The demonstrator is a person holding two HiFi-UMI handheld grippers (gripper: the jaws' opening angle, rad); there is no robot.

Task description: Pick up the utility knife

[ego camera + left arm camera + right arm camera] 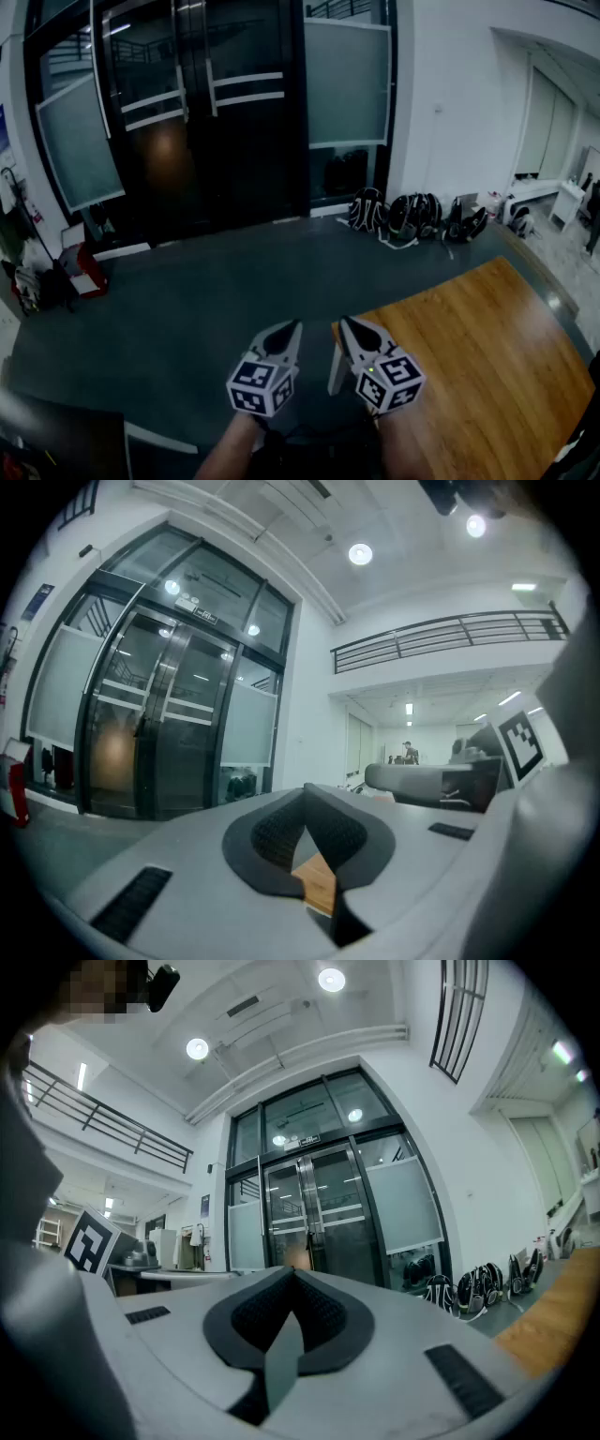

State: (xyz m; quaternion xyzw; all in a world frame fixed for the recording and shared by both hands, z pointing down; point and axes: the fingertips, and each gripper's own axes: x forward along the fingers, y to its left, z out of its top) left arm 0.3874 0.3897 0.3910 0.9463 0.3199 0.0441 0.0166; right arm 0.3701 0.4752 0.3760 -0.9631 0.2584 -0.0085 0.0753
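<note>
Zero progress so far: left gripper (291,328) is pinched shut on nothing, right gripper (346,324) same, both level over the grey floor (169,300). No utility knife in any view. The wooden table (478,356) has its edge just right of them, with loads of open floor left and ahead

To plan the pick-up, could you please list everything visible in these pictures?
glass doors: one set, dark with frosted panels, far wall ahead
bags: several, black, on the floor by the white wall, right
floor: dark grey, ahead and left
wooden surface: one, brown, lower right
red thing: one, far left by the doors; too small to identify
utility knife: none in view
left gripper: one, white with black pads, bottom centre, jaws together, empty
right gripper: one, same colours, beside it, jaws together, empty
</note>
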